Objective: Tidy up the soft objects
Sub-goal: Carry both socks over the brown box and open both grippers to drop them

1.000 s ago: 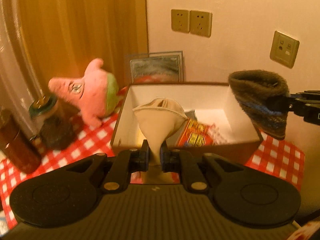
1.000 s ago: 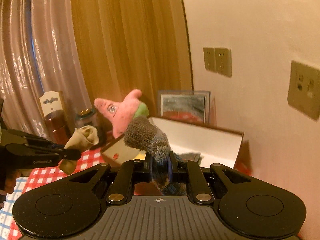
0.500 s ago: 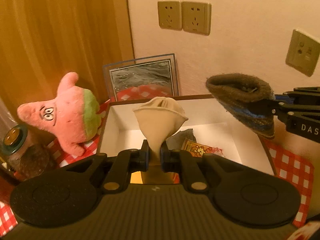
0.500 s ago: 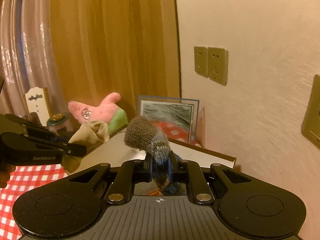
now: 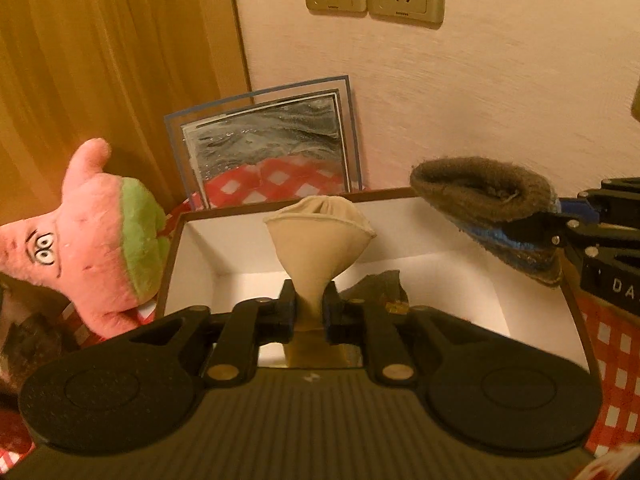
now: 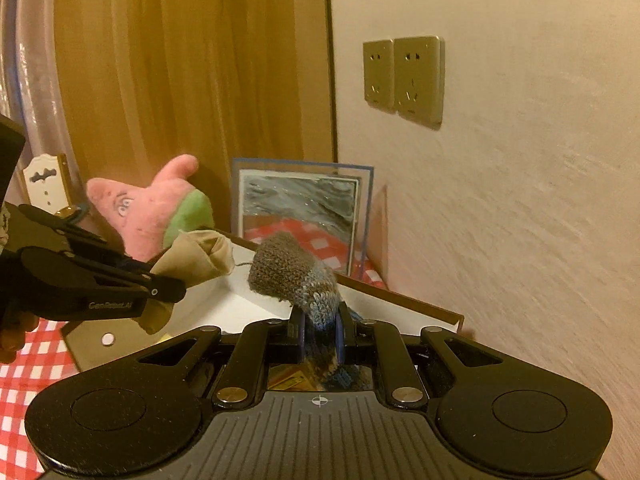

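Left gripper (image 5: pixel 310 306) remains clamped on the beige sock (image 5: pixel 320 232), right gripper (image 6: pixel 319 330) on the grey knitted sock (image 6: pixel 294 276). Both have advanced, now held above the white-lined box (image 5: pixel 400 236), nearer the wall.

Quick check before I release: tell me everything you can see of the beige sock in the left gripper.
The beige sock is plain, thin, smooth-looking fabric with a stitched hem. The left gripper is shut on its narrow middle, so the upper part fans out like a funnel, upright, mouth open, while a short tail hangs below the fingers. It hangs in the air above the open white-lined box, touching only the finger pads. In the right wrist view it sits just left of the knitted grey-blue sock, apart from it.
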Motion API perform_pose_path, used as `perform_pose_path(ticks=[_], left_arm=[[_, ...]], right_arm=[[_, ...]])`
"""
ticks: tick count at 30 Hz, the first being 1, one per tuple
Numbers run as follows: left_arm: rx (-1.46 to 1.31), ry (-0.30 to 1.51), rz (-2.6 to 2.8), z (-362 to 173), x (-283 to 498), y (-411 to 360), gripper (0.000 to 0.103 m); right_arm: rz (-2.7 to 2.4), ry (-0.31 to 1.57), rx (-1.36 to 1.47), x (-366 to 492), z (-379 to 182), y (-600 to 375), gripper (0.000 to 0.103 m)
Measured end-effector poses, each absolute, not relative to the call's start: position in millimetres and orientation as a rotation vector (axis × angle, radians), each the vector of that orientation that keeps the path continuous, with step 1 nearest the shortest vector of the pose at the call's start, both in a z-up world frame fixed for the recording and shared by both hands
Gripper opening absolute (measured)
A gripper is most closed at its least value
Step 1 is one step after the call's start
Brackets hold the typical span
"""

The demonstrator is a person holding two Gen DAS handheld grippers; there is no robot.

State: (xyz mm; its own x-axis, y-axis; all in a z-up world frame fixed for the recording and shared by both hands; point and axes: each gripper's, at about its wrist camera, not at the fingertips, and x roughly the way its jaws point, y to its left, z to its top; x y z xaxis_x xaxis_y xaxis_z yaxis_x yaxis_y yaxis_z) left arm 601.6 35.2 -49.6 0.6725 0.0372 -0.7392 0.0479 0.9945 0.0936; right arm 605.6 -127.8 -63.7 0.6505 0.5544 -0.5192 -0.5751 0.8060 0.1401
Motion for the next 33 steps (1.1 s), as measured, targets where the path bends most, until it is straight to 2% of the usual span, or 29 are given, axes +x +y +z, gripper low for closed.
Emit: perform_pose_path(ticks=[2, 5, 11, 24, 28, 31, 32, 33], left_arm=[[0.111, 0.822, -0.007, -51.3, 607.0, 35.6, 0.031], [0.127, 0.808, -0.002, -51.9, 612.9, 36.4, 0.038], [0.121, 0.829, 0.013, -56.1, 618.5, 47.6, 0.041], [0.102, 0.877, 0.029, -61.5, 607.4, 69.2, 0.042], [0.097, 0.877, 0.030, -60.0, 603.4, 70.8, 0.047], [0.089, 0.881, 0.029, -58.7, 599.0, 71.5, 0.052], [0.087, 0.880, 0.027, -58.0, 596.8, 71.6, 0.052], [0.087, 0.881, 0.025, -57.5, 594.7, 71.6, 0.052]], right_arm=[[0.639, 0.582, -0.040, 611.2, -66.3, -126.7, 0.014], [0.633, 0.588, -0.042, 618.0, -69.6, -126.9, 0.014], [0.628, 0.599, -0.050, 625.1, -74.2, -127.4, 0.014], [0.608, 0.601, -0.067, 634.8, -79.8, -121.4, 0.014], [0.588, 0.601, -0.069, 636.8, -78.4, -119.6, 0.016], [0.564, 0.585, -0.077, 635.7, -77.7, -119.7, 0.046], [0.554, 0.572, -0.071, 634.3, -76.6, -121.4, 0.061], [0.545, 0.558, -0.062, 632.6, -75.3, -123.4, 0.067]])
